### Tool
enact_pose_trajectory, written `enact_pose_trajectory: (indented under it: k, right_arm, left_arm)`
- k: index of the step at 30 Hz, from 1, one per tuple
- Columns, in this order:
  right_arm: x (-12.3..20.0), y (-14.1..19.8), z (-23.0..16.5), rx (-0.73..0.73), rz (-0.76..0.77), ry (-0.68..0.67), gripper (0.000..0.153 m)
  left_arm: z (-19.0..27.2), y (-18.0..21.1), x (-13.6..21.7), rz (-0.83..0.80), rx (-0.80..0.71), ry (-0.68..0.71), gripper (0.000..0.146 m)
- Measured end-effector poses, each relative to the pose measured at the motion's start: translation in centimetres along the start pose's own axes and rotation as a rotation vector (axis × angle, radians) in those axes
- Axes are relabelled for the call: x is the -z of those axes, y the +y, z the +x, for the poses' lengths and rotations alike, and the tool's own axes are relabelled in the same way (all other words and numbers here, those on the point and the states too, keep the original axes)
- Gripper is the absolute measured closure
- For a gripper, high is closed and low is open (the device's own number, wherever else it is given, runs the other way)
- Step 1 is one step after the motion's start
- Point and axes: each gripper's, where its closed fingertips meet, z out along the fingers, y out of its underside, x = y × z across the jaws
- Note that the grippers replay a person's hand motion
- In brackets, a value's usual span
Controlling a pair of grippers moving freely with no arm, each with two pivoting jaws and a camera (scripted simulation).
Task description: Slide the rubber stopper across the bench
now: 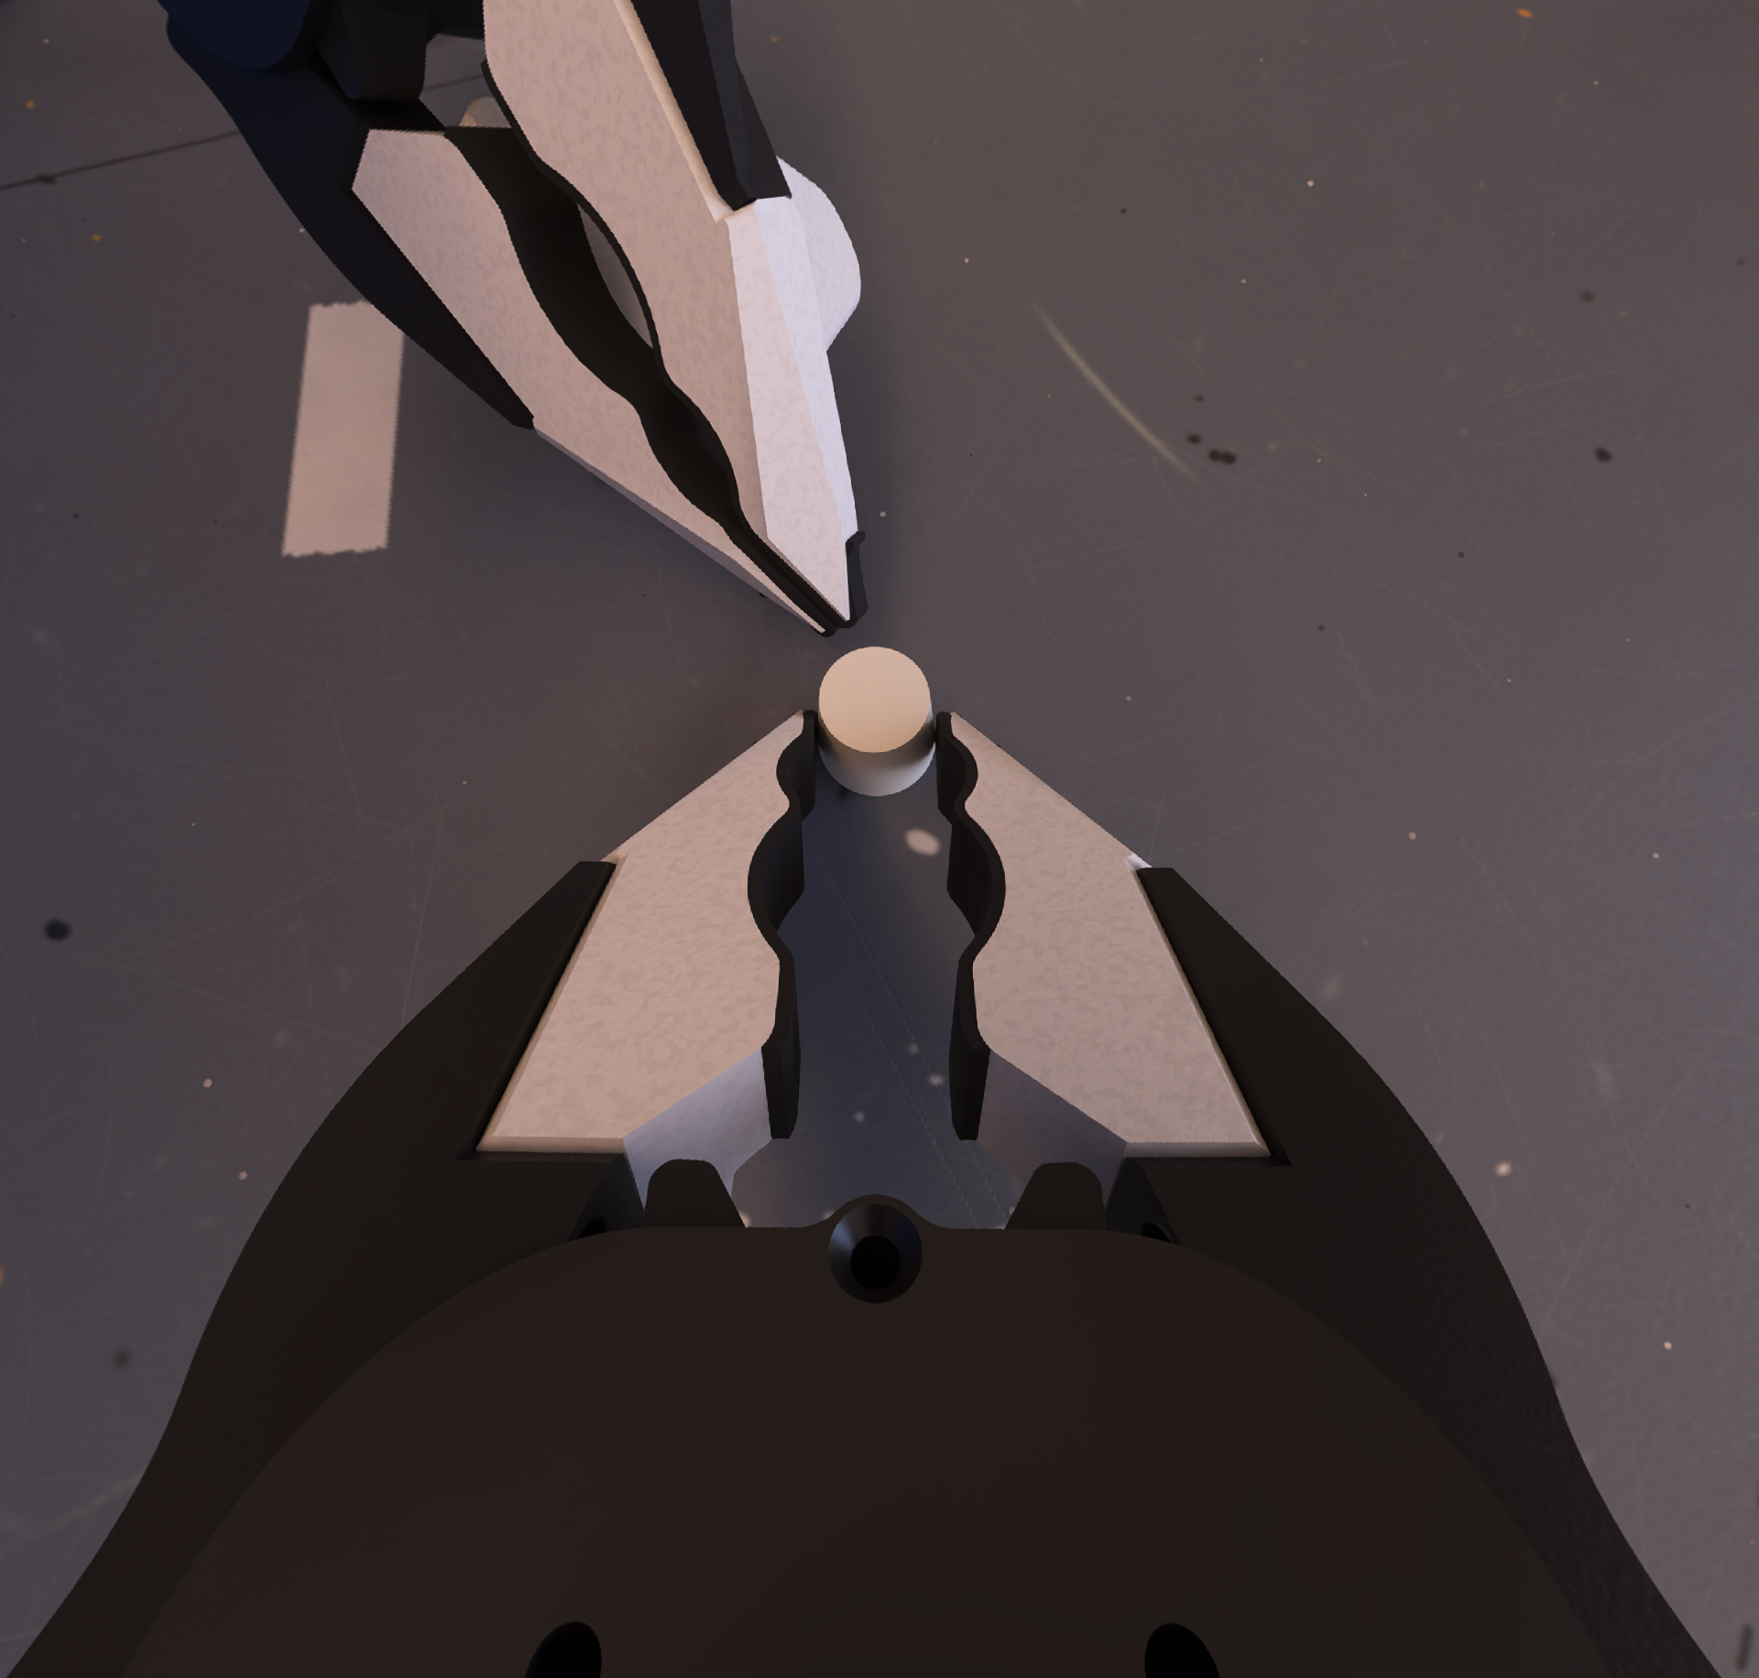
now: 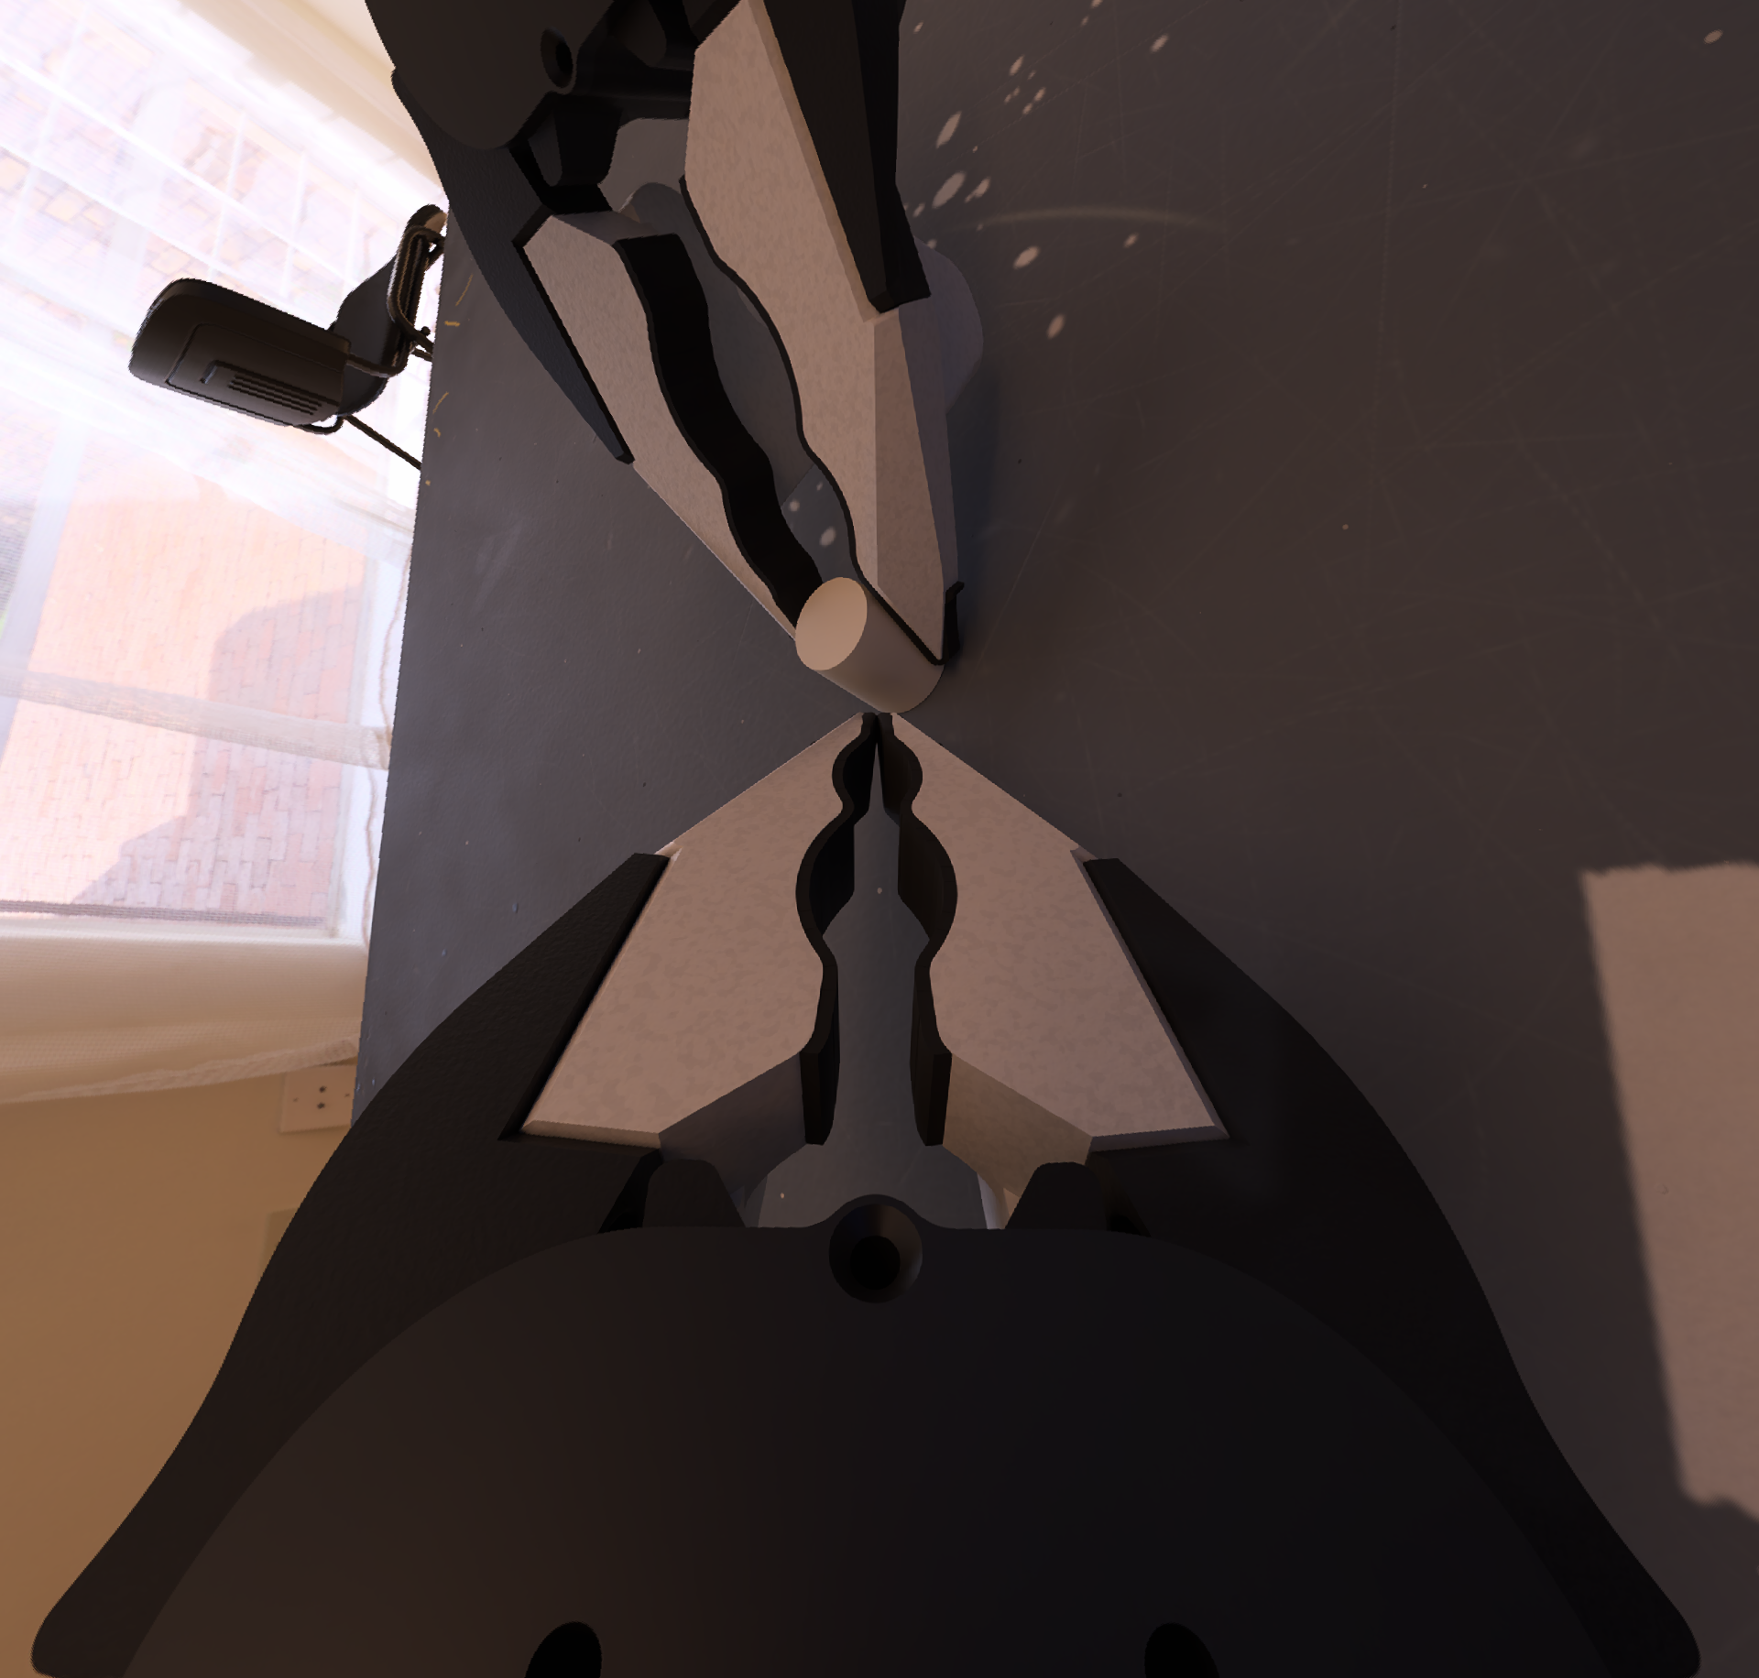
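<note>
The rubber stopper (image 1: 874,695) is a small pale cylinder standing on the dark grey bench (image 1: 1333,681). My left gripper (image 1: 876,730) has its two fingertips closed against the stopper's sides, low at the bench surface. My right gripper (image 1: 842,619) comes in from the upper left, shut and empty, with its tips just beyond the stopper and a small gap between. In the right wrist view my right gripper (image 2: 876,723) is shut just short of the stopper (image 2: 838,638), which sits between the tips of the left gripper (image 2: 871,645).
A strip of pale tape (image 1: 338,433) lies on the bench left of the right gripper; it also shows in the right wrist view (image 2: 1675,1156). The bench edge (image 2: 400,681) runs close by, with a black clamped device (image 2: 257,367) on it and a window beyond.
</note>
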Motion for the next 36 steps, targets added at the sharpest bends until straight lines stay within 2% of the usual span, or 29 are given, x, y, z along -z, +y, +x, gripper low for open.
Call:
enact_pose_trajectory:
  k: [36]
  right_arm:
    - [-0.14, 0.08, 0.37, -0.005, 0.018, 0.093, 0.153]
  left_arm:
    - [-0.04, -0.03, -0.03, 0.004, 0.001, -0.007, 0.122]
